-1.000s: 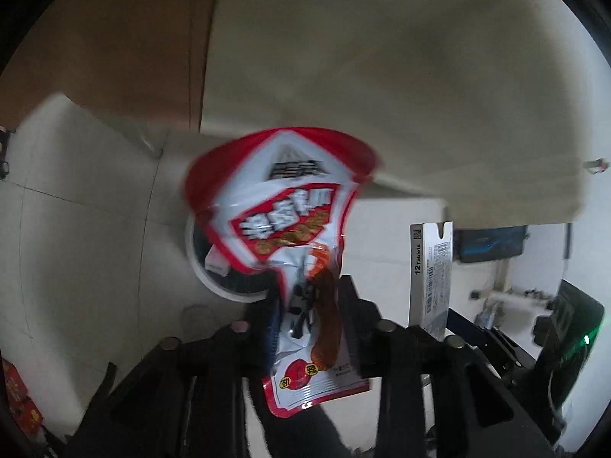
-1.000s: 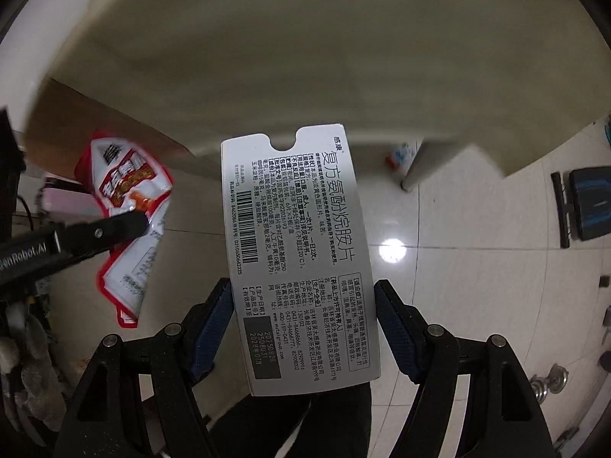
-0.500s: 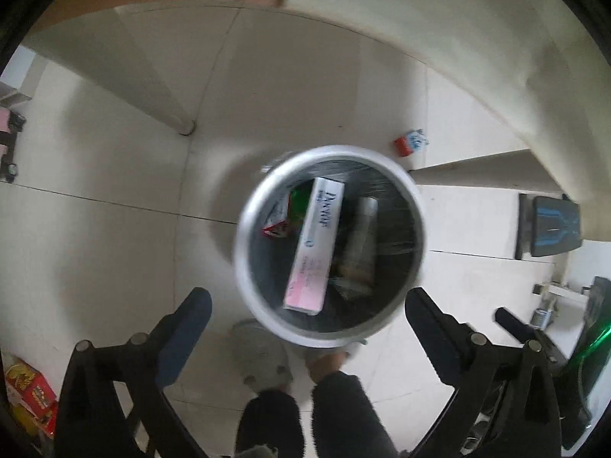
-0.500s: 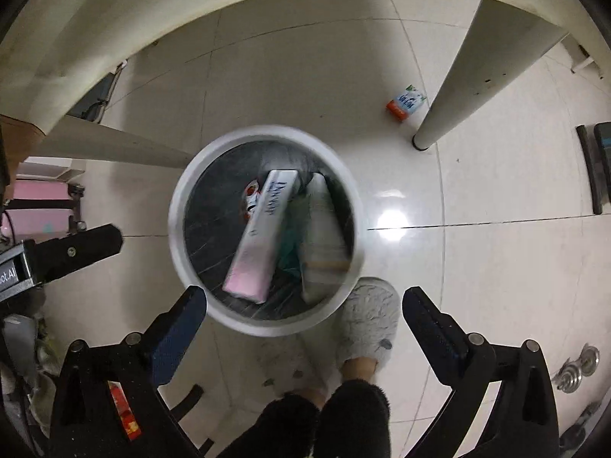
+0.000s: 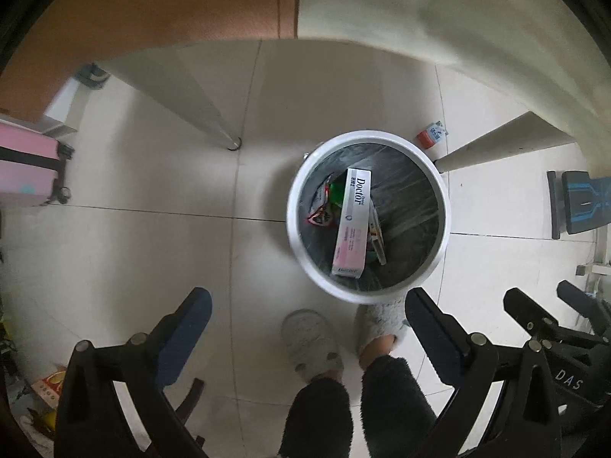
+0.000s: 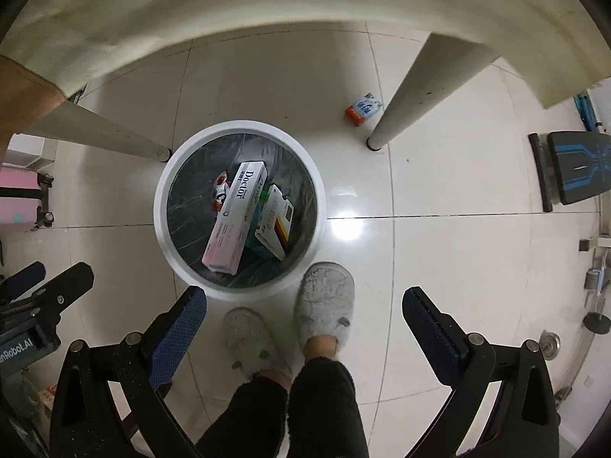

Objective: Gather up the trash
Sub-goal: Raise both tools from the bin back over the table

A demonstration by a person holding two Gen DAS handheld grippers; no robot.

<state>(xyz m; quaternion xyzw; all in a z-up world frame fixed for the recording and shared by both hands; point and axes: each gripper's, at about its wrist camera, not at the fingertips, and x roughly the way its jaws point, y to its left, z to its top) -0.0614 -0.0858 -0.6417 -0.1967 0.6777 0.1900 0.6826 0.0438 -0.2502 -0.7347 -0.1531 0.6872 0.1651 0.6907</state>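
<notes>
Both grippers are pointing straight down over a white bin (image 5: 367, 216) standing on the tiled floor beside a desk leg (image 6: 404, 99). The left gripper (image 5: 305, 334) is hanging with its jaws wide apart and nothing between them; a second ago it was clamping a red snack wrapper, and its jaws have just been opening. That wrapper (image 5: 320, 212) is now lying in the bin, against the left wall. The right gripper (image 6: 303, 326) is likewise gaping and empty; its jaws have just been opening too, letting go a white pill box (image 6: 275, 221), which is now resting in the bin beside a long pink carton (image 6: 235, 217). The person's slippers (image 6: 324, 301) are showing just below the bin. A small red-and-blue packet (image 6: 362, 108) is lying on the floor near the desk leg, outside the bin, so the collecting is probably not finished.
</notes>
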